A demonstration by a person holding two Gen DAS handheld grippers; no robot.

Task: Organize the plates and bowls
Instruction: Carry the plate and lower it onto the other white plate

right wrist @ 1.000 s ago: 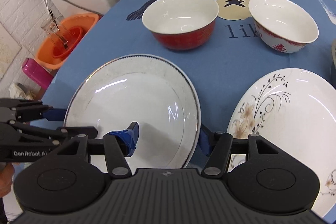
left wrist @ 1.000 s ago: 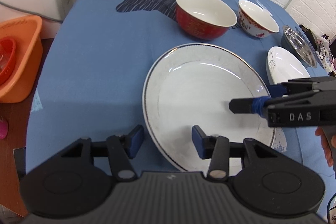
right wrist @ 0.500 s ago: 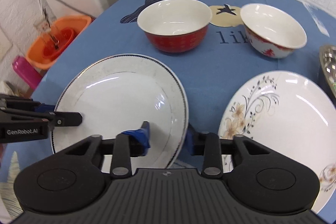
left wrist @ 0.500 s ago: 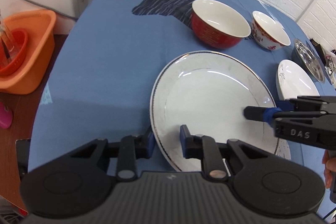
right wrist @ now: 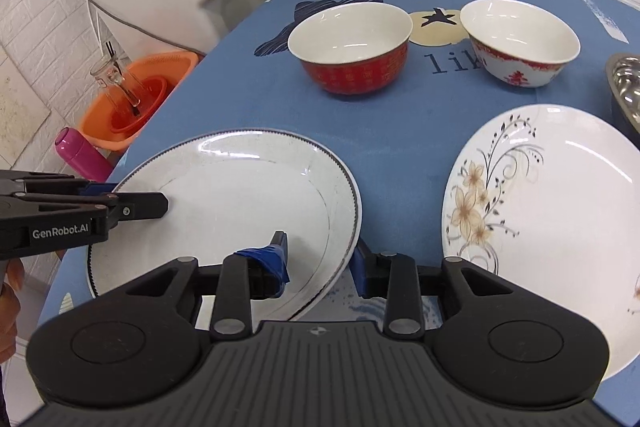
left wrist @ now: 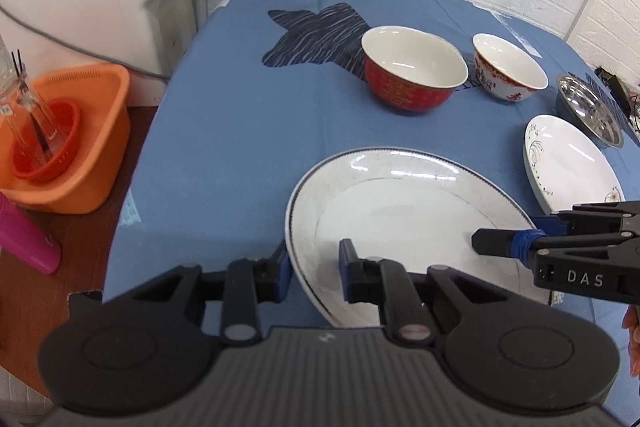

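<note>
Left view: my left gripper (left wrist: pixel 312 263) pinches near rim of big white plate (left wrist: pixel 400 219); my right gripper (left wrist: pixel 504 241) pinches far side. Two bowls: red bowl (left wrist: pixel 412 75), small bowl (left wrist: pixel 510 67). One flower plate (left wrist: pixel 572 163), one metal dish (left wrist: pixel 588 109).

Right view: right gripper (right wrist: pixel 320 259) pinches plate (right wrist: pixel 224 195) rim. Two plates, two bowls on blue table (right wrist: pixel 256 99).

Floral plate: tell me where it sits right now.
The floral plate lies on the blue tablecloth at the right of the right wrist view, beside the dark-rimmed white plate and in front of the red-patterned white bowl.
</note>
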